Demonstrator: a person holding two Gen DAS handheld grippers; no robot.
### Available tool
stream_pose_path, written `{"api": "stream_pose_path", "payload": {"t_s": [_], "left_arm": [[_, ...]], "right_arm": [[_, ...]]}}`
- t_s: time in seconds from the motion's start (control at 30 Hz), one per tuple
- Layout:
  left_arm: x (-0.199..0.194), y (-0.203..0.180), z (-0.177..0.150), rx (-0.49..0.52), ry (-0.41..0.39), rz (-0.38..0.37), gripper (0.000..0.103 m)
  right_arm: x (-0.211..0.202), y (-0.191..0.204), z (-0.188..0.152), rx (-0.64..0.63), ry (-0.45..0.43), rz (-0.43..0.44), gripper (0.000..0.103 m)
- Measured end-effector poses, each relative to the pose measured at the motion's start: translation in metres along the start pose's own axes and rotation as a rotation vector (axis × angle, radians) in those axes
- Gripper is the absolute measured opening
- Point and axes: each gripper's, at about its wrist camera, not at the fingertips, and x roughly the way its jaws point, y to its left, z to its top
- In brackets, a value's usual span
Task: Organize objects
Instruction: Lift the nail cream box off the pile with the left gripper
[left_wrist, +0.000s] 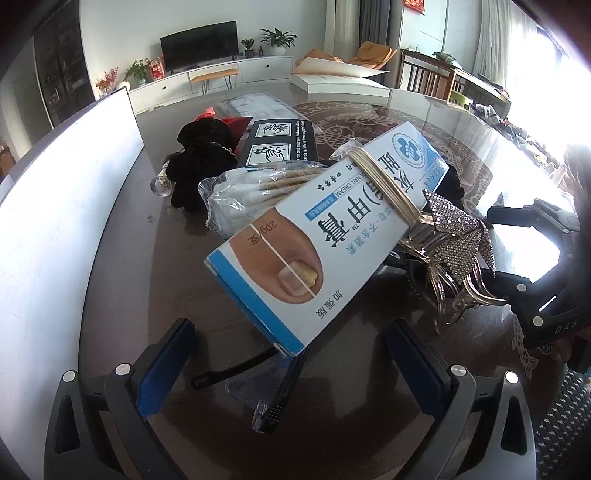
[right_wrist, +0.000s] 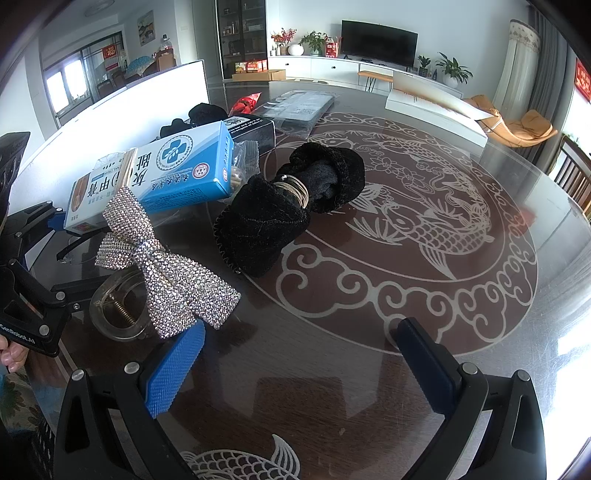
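Organizing objects on a glass-topped table (right_wrist: 424, 369). Both grippers hover low over the clutter with nothing between their fingers. The left gripper (left_wrist: 291, 358) is spread wide, its blue pads flanking the near corner of the nail-cream box (left_wrist: 314, 236), which lies tilted across a bag of cotton swabs (left_wrist: 240, 192) and the other clutter beneath it, with a rubber band wrapped round it. A black comb (left_wrist: 284, 384) lies flat on the table below the box, between the fingers. The right gripper (right_wrist: 295, 365) is likewise wide; its left pad sits just beside the lower wing of the rhinestone bow hair claw (right_wrist: 166, 269), while the black velvet scrunchie (right_wrist: 288, 206) lies further ahead, apart from the pads.

Judged next step: grasp 1 item cleanly. The box probably suits the left gripper; closing across its narrow faces near the corner, not over the band, should stop it pivoting. The claw's clear jaws look slippery, so the bow's knot seems the firmer hold.
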Motion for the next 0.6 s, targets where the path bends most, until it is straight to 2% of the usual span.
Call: {"api": "stream_pose_path", "payload": {"t_s": [0.27,0.47,0.6], "left_arm": [[0.0000,0.0000,-0.0001,-0.003,0.000,0.001,0.103],[-0.0009,0.0061,-0.0022,-0.058,-0.001,0.041,0.103],[-0.0003,0.0067,-0.0020,-0.056,-0.001,0.042,0.103]], "right_arm": [[0.0000,0.0000,-0.0001,-0.001,0.000,-0.001,0.103],[-0.0006,0.0006,-0.0004,0.009,0.001,-0.011,0.103],[-0.0005,0.0003,-0.0005,0.009,0.001,-0.011,0.103]]}}
